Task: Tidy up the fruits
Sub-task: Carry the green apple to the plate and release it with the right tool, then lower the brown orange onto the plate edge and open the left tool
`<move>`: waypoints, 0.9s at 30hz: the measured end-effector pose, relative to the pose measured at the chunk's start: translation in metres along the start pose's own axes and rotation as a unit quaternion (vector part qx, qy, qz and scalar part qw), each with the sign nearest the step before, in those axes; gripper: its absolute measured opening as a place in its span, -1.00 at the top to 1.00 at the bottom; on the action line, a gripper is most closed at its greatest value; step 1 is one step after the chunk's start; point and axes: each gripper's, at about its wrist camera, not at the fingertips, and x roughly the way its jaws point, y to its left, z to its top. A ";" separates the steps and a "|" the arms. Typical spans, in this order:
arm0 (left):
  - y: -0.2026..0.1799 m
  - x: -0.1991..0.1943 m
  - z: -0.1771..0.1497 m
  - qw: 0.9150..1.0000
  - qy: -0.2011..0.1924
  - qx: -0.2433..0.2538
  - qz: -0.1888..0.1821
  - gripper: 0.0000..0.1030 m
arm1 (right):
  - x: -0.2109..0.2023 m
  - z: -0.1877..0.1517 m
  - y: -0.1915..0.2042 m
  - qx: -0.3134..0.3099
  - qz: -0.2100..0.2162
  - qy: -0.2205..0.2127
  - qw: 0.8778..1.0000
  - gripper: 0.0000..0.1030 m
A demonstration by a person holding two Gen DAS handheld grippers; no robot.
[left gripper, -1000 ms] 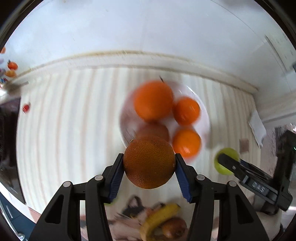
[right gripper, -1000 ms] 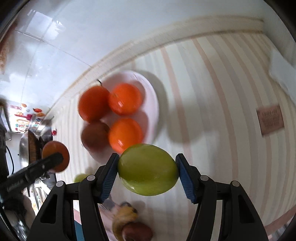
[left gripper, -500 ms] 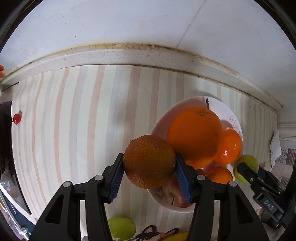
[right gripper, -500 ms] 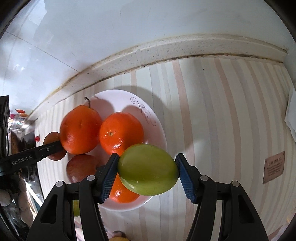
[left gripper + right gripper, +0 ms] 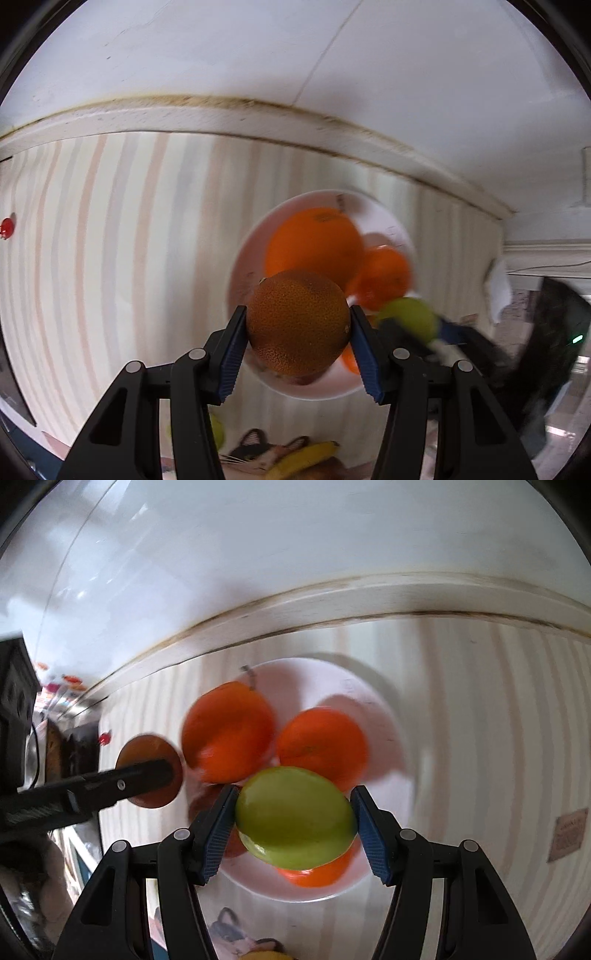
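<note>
1. The left gripper (image 5: 298,330) has its fingers (image 5: 232,354) clenched on a dark, rough-skinned orange (image 5: 298,325), a grip unchanged over the last second. The fruit hangs in the air, clear of everything below.

2. The right gripper (image 5: 294,819) is likewise clamped on a green apple (image 5: 294,818), its blue pads pressing both sides, with no change in the grasp.

3. What has changed is the position of both hands: a second ago the white plate (image 5: 384,716) lay further ahead of the two grippers, whereas now both held fruits hang over it. The orange sits above the plate's left part and the apple above its near middle, as the two wrist views show it.

4. The plate stands on the striped surface (image 5: 110,258) close to its back edge, by the wall. It already carries a large orange (image 5: 229,734), a smaller orange (image 5: 321,744), another orange (image 5: 314,873) partly hidden under the apple, and a dark reddish fruit (image 5: 207,805) mostly covered by the fingers.

5. A banana (image 5: 303,459) and a second green fruit (image 5: 218,432) lie near the surface's front edge, not yet gathered.

6. By my reading, both fruits are in the carrying step and close to release. The plate is crowded, so each needs a gap; a fruit set on top of another could roll off.
</note>
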 end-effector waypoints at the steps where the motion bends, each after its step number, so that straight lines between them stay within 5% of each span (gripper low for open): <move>1: -0.003 -0.002 0.002 1.000 -0.001 0.001 -0.004 0.01 | 0.002 0.000 0.003 -0.005 0.009 0.003 1.000 -0.27; 7: -0.011 -0.005 0.001 1.000 0.000 0.008 -0.006 0.01 | 0.001 -0.001 -0.001 0.017 0.037 0.008 0.999 -0.50; 17: -0.022 -0.018 -0.053 0.999 -0.042 0.018 -0.022 0.01 | -0.022 -0.009 -0.029 0.066 0.018 0.001 0.998 -0.53; 27: -0.036 0.045 -0.082 0.999 -0.010 0.038 0.022 -0.01 | -0.021 -0.024 -0.044 0.078 -0.014 0.000 0.997 -0.53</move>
